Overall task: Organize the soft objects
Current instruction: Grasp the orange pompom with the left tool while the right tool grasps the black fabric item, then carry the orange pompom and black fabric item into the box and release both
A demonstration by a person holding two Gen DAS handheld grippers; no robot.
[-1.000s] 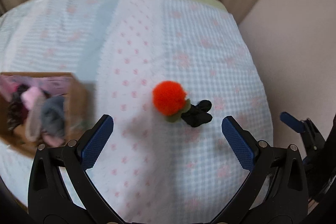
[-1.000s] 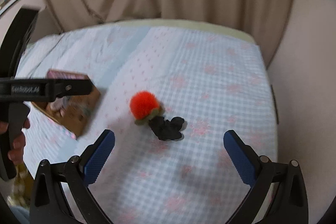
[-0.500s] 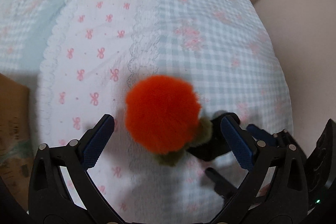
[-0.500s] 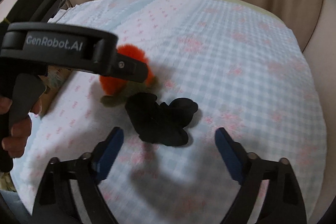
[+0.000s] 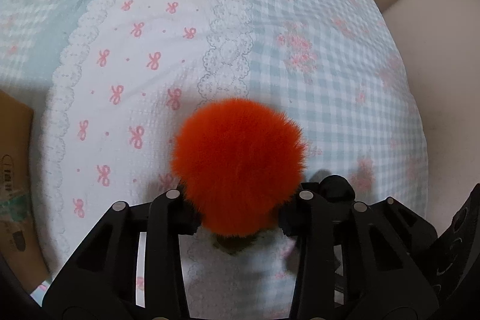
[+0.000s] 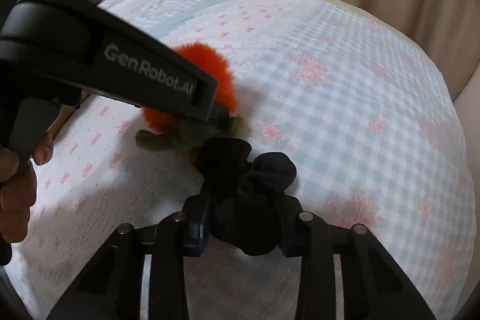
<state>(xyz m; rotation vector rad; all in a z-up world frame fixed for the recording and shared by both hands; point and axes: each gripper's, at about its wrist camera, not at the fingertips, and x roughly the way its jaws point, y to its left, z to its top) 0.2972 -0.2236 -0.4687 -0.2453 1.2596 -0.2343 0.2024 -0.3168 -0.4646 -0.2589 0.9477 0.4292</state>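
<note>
Left wrist view: left tongs (image 5: 238, 218) clenched on the orange pompom (image 5: 238, 167), fluffy and round, which hides whatever is under it. Cardboard box (image 5: 15, 185) at far left edge. Right wrist view shows more: olive-green plush leaves (image 6: 180, 138) under the pompom, and the right tongs (image 6: 243, 225) gripping the black soft toy (image 6: 246, 194), matte and lumpy, just beside the leaves. Both lie on the bed's quilt (image 6: 345, 110), gingham and bow-print panels with lace trim. Half a second ago both tongs were spread wide.

My left gripper (image 5: 238, 219) fingertips buried in the orange pompom (image 5: 238, 167), cardboard box (image 5: 13, 170) cut off at the frame edge, its print unreadable to me
</note>
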